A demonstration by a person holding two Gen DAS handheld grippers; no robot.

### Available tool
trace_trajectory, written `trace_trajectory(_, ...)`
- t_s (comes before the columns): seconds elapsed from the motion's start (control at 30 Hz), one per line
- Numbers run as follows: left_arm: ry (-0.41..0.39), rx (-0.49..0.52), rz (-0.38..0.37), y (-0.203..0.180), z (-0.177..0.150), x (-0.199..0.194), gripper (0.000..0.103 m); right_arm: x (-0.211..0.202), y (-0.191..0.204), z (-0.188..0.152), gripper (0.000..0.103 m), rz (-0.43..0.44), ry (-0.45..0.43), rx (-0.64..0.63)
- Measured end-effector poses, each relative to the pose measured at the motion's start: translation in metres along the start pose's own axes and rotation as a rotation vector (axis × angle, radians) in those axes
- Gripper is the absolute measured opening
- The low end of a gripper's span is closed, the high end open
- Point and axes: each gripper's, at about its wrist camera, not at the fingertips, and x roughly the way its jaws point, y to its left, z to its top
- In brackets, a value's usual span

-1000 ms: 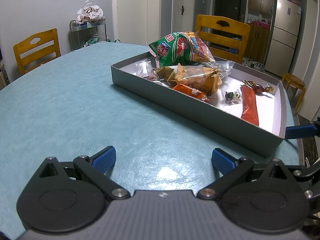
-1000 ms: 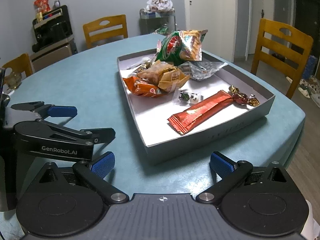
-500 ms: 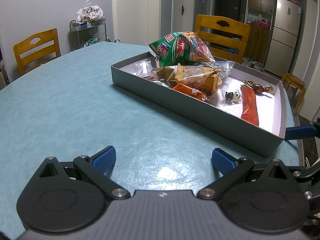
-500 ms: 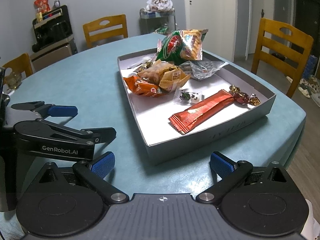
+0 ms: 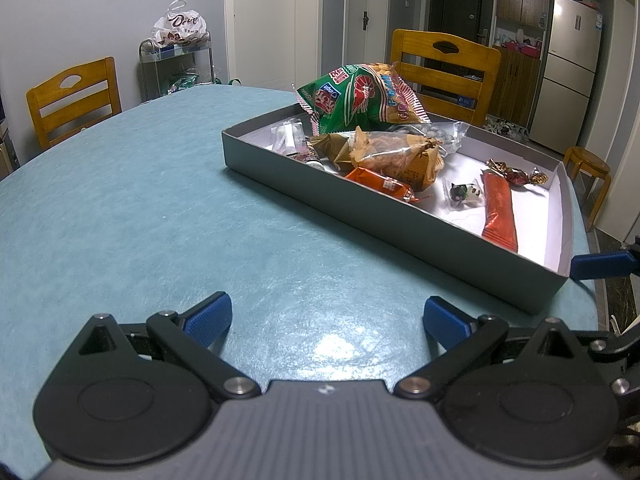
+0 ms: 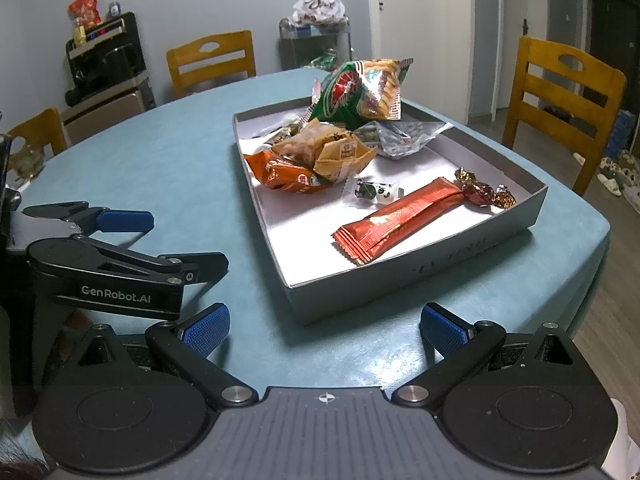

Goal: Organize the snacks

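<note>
A shallow grey box (image 6: 420,276) sat on the teal round table (image 5: 140,208), and everything worth noting lay in relation to it. Inside, at the far end, a green prawn-cracker bag (image 6: 360,94) stood propped up, leaning over a clear crinkled packet (image 6: 404,138). Just in front of that bag, a tan wrapped pastry (image 6: 328,152) rested partly on an orange packet (image 6: 284,172) by the box's left wall. Nearer the front, a small clear-wrapped panda candy (image 6: 372,192) lay between the orange packet and a long red bar (image 6: 400,218), which stretched diagonally across the white floor of the box. At the bar's far tip, two gold-and-red foil candies (image 6: 484,194) lay against the right wall.

Both tools stayed outside the box and held nothing. The right gripper (image 6: 326,326) hung just short of the box's near corner, its blue pads spread wide. The left gripper (image 5: 326,322) hovered over bare table to the left of the box, fingers likewise parted and released; from the right camera it showed side-on (image 6: 160,240) beside the box's left wall, clear of it.

Wooden chairs (image 5: 444,68) stood around the table beyond the box.
</note>
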Motion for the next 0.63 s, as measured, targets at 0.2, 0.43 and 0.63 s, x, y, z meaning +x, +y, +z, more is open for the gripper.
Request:
trace_trajectory(0.2,0.000,0.000,0.000,-0.0001,0.0001,0.0004,0.103,0.0010,-0.0021,0.0000,0.103,0.002,-0.005,0.000)
trace_trajectory(0.43,0.000,0.000,0.000,-0.0001,0.0002,0.0005,0.103,0.0009,-0.0027,0.0003,0.103,0.008,-0.006,0.004)
trace_trajectory(0.63,0.000,0.000,0.000,0.0000,0.0001,0.0005,0.103,0.0001,-0.0037,0.0001,0.103,0.005,-0.006,0.008)
